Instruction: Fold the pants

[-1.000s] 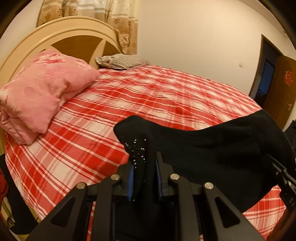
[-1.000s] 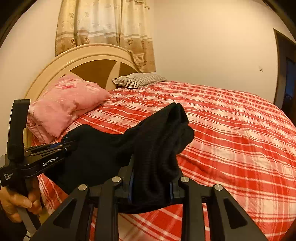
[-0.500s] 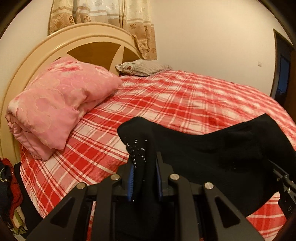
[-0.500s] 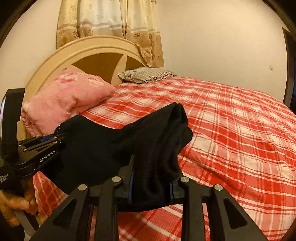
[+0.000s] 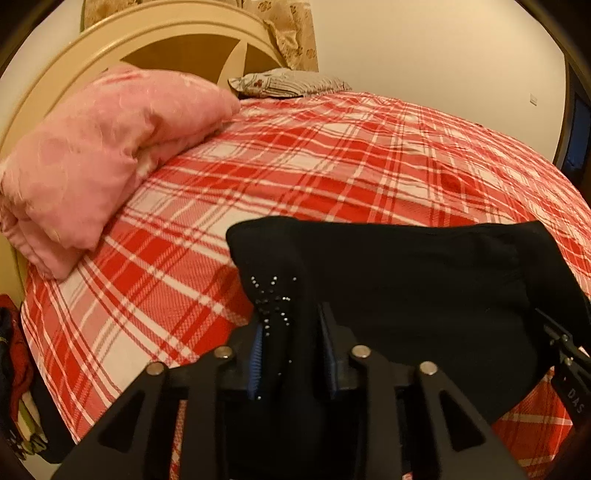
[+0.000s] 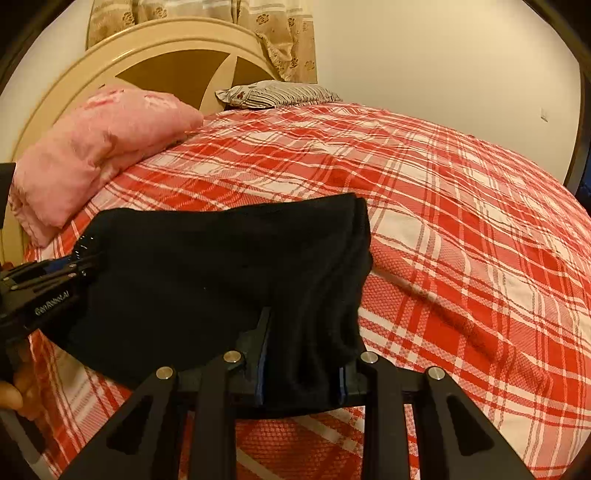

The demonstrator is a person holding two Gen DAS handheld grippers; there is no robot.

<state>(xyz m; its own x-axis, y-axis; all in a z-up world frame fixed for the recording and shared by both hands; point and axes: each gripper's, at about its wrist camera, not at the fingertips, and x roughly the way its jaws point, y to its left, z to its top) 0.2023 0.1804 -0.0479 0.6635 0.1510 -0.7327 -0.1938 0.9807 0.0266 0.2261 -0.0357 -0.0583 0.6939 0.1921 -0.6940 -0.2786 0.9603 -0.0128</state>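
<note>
Left wrist: one pants [image 5: 406, 280], two pillows [image 5: 92, 155].

the pants [image 5: 424, 280] hang stretched between the two grippers over the near part of the bed [image 5: 332, 166]. the left gripper [image 5: 291, 343] pinches their left end, the right gripper [image 6: 301, 362] their right end, with cloth bunched between each pair of fingers. in the right wrist view the left gripper [image 6: 70, 269] sits at the left edge, a hand [image 6: 14, 391] below it. a folded quilt [image 5: 92, 155] lies on the bed at far left, against the headboard [image 5: 122, 48]. a pillow [image 5: 288, 81] lies farther back, right of the quilt. a curtain [image 6: 280, 33] hangs behind the headboard.
</note>
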